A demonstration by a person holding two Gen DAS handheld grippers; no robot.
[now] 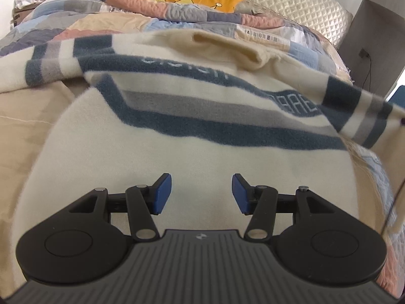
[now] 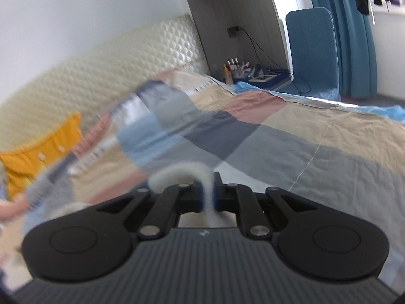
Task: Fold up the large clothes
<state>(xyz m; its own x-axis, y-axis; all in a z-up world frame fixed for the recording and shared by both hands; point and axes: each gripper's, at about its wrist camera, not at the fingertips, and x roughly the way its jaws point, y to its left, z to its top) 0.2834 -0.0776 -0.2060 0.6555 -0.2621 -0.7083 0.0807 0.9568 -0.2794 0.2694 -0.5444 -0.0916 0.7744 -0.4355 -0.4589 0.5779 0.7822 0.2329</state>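
Step in hand, as I judge it: carry the right sleeve across the body of the cream fleece sweater (image 1: pixel 177 136) to make the first fold.

Sweater lies spread on the patchwork quilt (image 1: pixel 83 20) of the bed, filling the near half of the left wrist view, blue and grey stripes running across the chest. Its right sleeve (image 1: pixel 364 111) is lifted off the quilt at the right edge of that view, striped cuff end raised and stretched taut.

My right gripper (image 2: pixel 208 190) is clamped on a pinch of cream fleece; the cloth (image 2: pixel 177 174) arches up out of the closed pads and drops away to the left. The background in this view is smeared, consistent with the hand in motion.

My left gripper (image 1: pixel 202 193) has its blue pads (image 1: pixel 162 193) about half apart, nothing between them, poised just over the plain lower body of the sweater. I cannot tell whether the pads touch the fleece.

To do this well:
- keep the pinch firm; fleece is thick and should not slip, but only a small tuck is held
- lift the sleeve clear enough that it does not drag the body askew
- bring the left gripper down to pin the body if it starts to shift
- lay the sleeve flat across the chest, cuff inside the outline

Pose: left gripper angled down at the cloth, level across; right gripper tilted shallowly down, rolled slightly, looking over the quilt toward the headboard (image 2: pixel 88 76).
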